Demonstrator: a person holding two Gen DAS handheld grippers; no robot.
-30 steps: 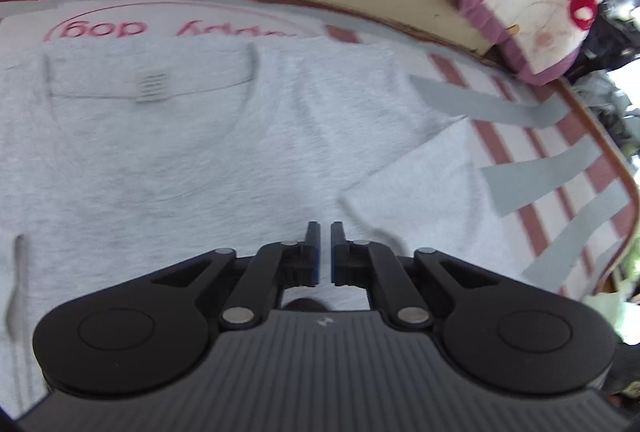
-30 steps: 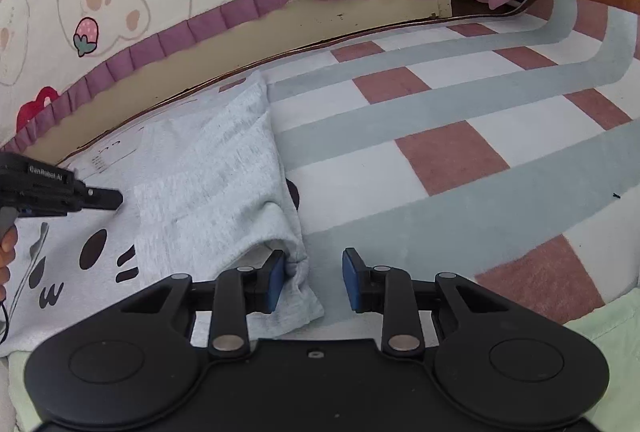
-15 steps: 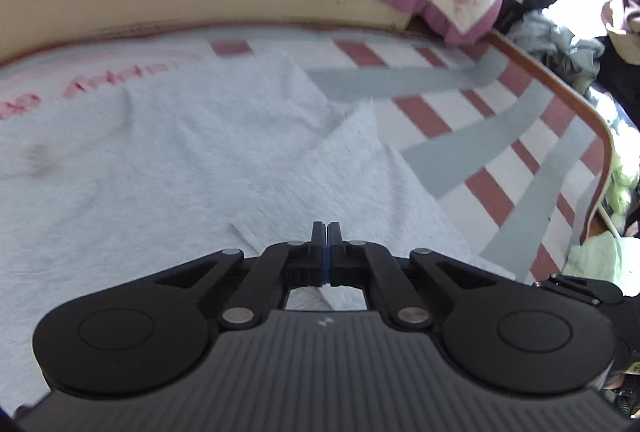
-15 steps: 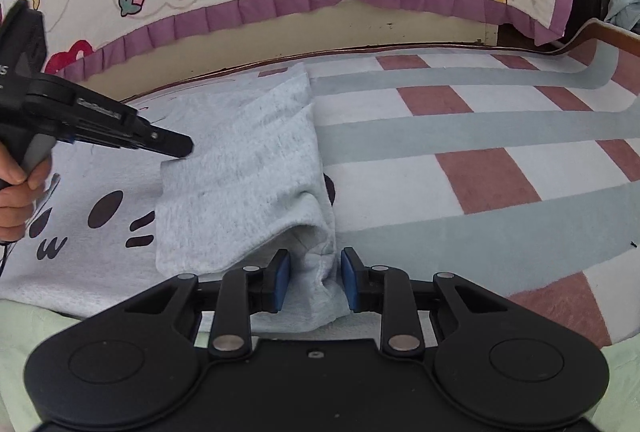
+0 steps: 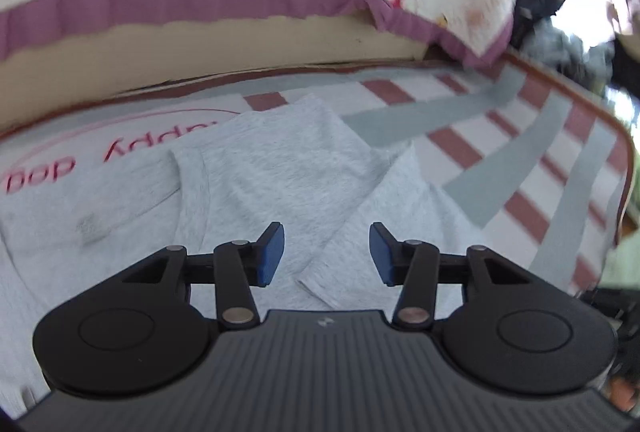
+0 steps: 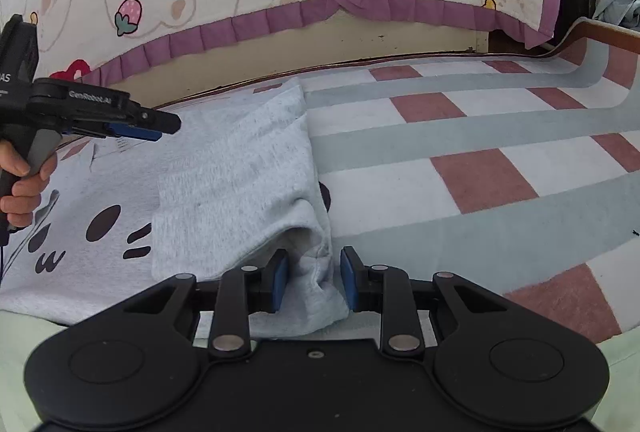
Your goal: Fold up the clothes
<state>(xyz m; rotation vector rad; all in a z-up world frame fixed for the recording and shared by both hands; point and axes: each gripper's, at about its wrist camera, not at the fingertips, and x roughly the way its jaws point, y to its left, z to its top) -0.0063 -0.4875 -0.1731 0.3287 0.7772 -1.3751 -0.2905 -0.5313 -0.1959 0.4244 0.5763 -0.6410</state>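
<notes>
Now, left gripper (image 5: pixel 326 252) jaws opening over grey T-shirt (image 5: pixel 280 168) (nothing between), right gripper (image 6: pixel 312 280) jaws around its folded hem, contact unclear.

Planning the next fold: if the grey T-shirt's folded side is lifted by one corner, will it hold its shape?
Probably not. The T-shirt looks like soft knit; it bunches into a limp fold between the right tool's fingers, so it would likely sag. It seems light for its size, lying thin and flat. On the striped mat it may drag and wrinkle rather than slide.
</notes>
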